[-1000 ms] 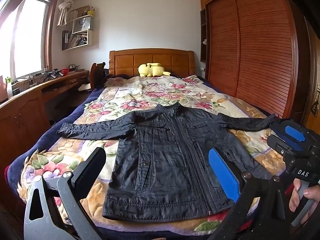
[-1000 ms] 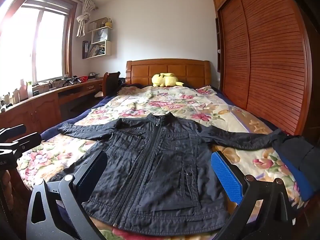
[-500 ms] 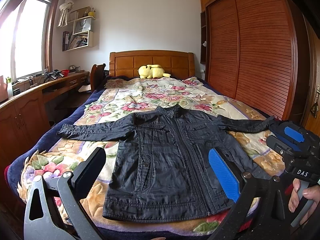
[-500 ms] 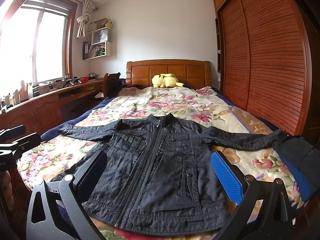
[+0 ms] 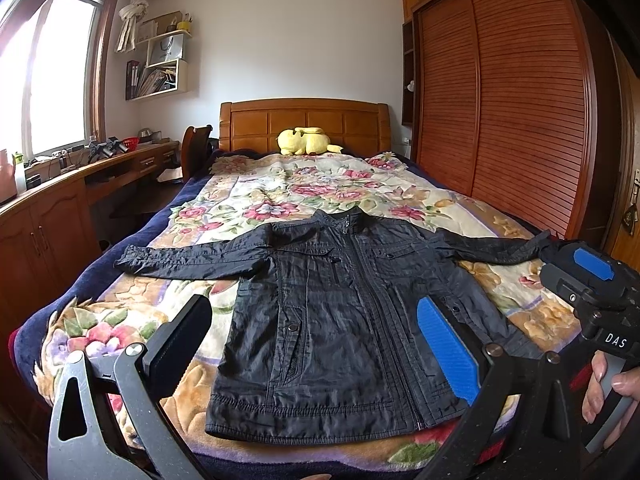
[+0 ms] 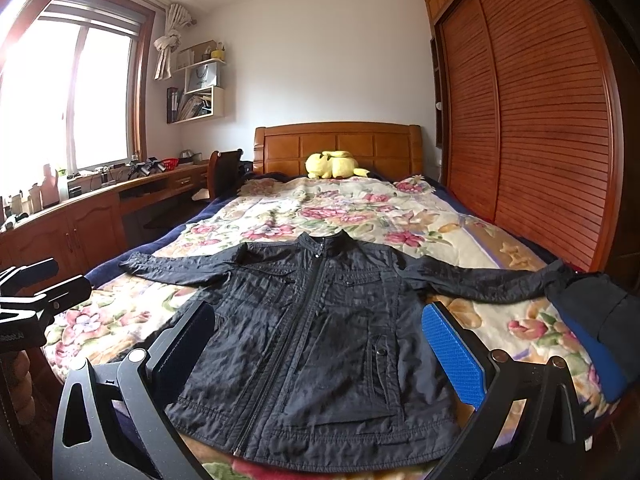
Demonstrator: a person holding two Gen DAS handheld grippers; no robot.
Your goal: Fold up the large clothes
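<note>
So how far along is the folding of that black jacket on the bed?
Barely begun. Done: the black jacket lies flat, zipped, front up on the floral blanket, both sleeves spread wide. In hand: nothing; the left gripper and the right gripper hover open near the hem, neither touching cloth. Left: every fold, sleeves inward first, then probably the body.

You are facing a bed (image 5: 280, 184) covered in a floral blanket, its wooden headboard (image 5: 304, 122) standing against a white wall (image 5: 296, 36) at the centre of the frame. A yellow plush toy (image 5: 306, 142) is lying just below the headboard. Daylight is pouring through the window (image 5: 52, 76) at the upper left, above a long wooden counter (image 5: 60, 184). Wall shelves (image 5: 160, 64) are hanging beside the tied-up curtain (image 5: 136, 8). A slatted wardrobe (image 5: 512, 112) is filling the right side.
</note>
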